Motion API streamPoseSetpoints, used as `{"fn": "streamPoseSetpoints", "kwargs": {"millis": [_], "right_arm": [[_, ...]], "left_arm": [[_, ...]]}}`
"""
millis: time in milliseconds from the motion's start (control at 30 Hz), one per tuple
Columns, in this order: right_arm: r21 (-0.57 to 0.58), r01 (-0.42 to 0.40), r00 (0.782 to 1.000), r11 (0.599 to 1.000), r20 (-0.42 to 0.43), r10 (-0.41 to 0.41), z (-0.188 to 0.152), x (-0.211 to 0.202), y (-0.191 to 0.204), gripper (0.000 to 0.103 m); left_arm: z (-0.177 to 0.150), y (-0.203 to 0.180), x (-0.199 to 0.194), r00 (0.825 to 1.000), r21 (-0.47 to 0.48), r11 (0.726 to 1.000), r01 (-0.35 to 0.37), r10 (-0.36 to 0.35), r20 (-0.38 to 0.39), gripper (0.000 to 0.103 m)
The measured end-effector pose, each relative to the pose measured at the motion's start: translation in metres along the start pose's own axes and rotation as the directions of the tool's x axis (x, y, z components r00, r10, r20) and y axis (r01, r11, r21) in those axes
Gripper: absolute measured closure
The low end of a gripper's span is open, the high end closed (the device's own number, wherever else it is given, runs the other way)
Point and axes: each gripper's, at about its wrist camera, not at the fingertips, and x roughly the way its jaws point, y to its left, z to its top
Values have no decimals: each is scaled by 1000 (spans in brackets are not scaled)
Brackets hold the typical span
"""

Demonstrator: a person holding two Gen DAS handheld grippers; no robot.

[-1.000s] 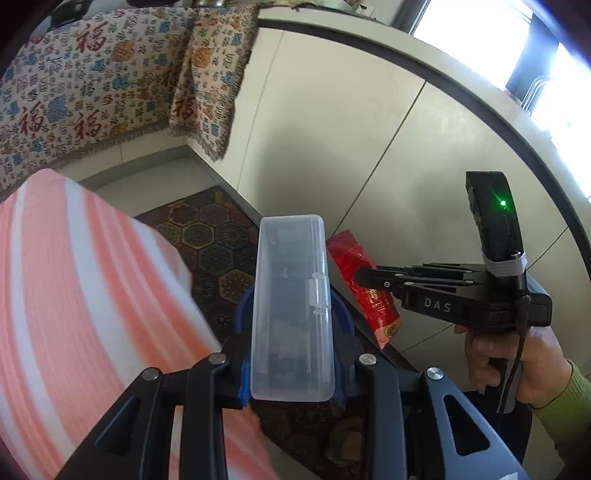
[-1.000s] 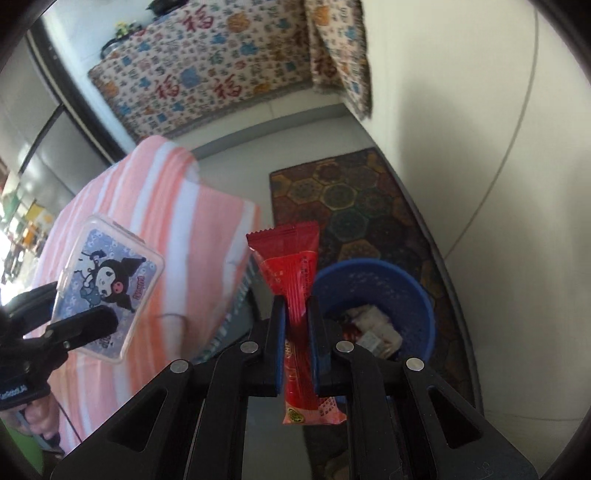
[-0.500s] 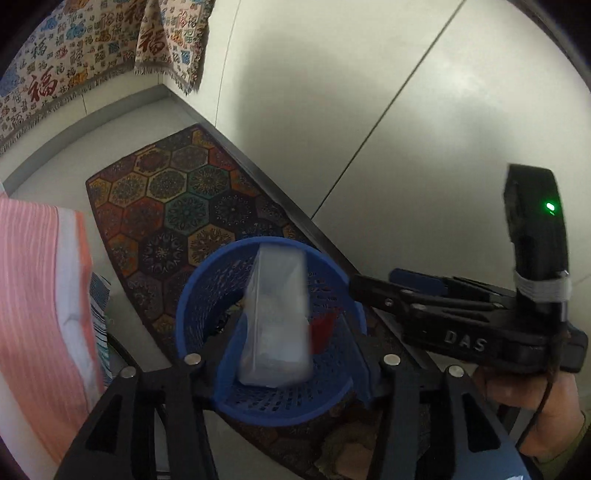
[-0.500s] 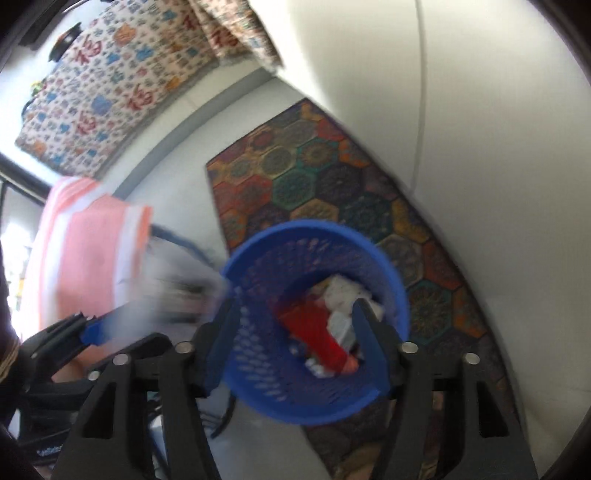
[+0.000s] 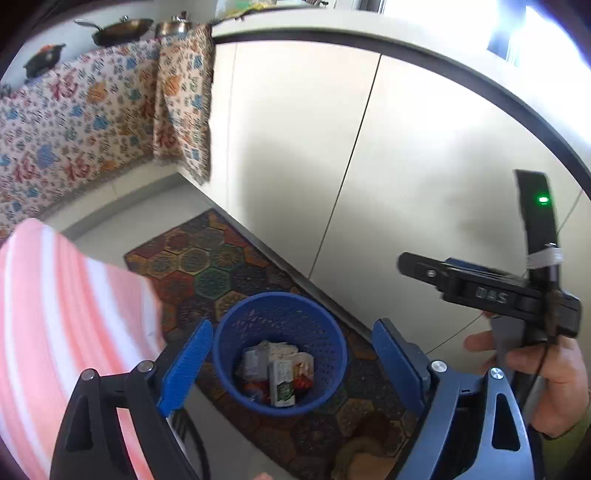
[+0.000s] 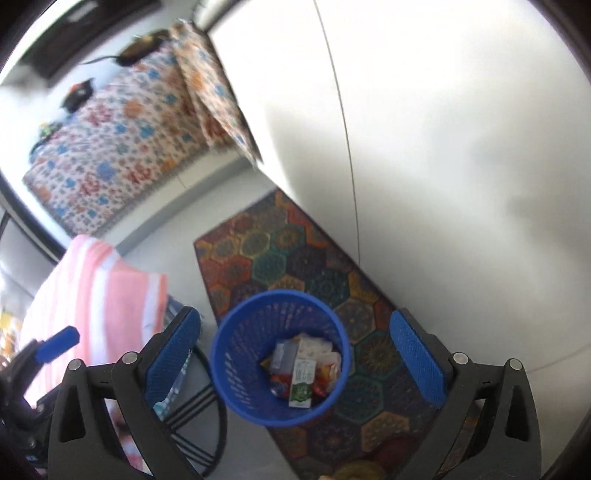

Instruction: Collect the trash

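Note:
A blue perforated waste basket (image 5: 236, 339) stands on a patterned rug, also in the right wrist view (image 6: 229, 343). Inside lie a small carton (image 5: 282, 384) (image 6: 303, 384), a clear plastic box (image 5: 255, 363) and red wrappers (image 6: 321, 376). My left gripper (image 5: 291, 354) is open and empty above the basket. My right gripper (image 6: 295, 350) is open and empty above it too. The right gripper's body shows in the left wrist view (image 5: 480, 291), held by a hand. A blue fingertip (image 6: 57, 345) of the left gripper shows in the right wrist view.
A pink and white striped cloth (image 5: 55, 332) covers a surface left of the basket. White cabinet doors (image 5: 369, 166) stand right of the rug (image 5: 207, 266). A flower-patterned cloth (image 5: 92, 118) hangs at the back, with pans (image 5: 122, 31) above it. A wire stool frame (image 6: 195, 417) stands beside the basket.
My left gripper let go of the clear box and my right let go of the red wrapper. Both now lie in the basket. Both grippers opened and rose.

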Motion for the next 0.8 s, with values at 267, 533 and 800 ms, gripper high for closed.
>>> {"fn": "streamPoseSetpoints", "kwargs": {"millis": [267, 533, 800], "right_arm": [[-77, 68, 998, 995, 22, -66, -71, -79, 26, 0], [-98, 98, 995, 990, 5, -98, -95, -114, 40, 1], [-101, 76, 997, 992, 23, -74, -103, -123, 54, 1]], "left_arm": [[-38, -23, -58, 971, -19, 971, -238, 239, 26, 13], [-51, -16, -90, 980, -42, 979, -197, 197, -22, 13], [-62, -16, -109, 984, -23, 984, -175, 174, -25, 13]]}}
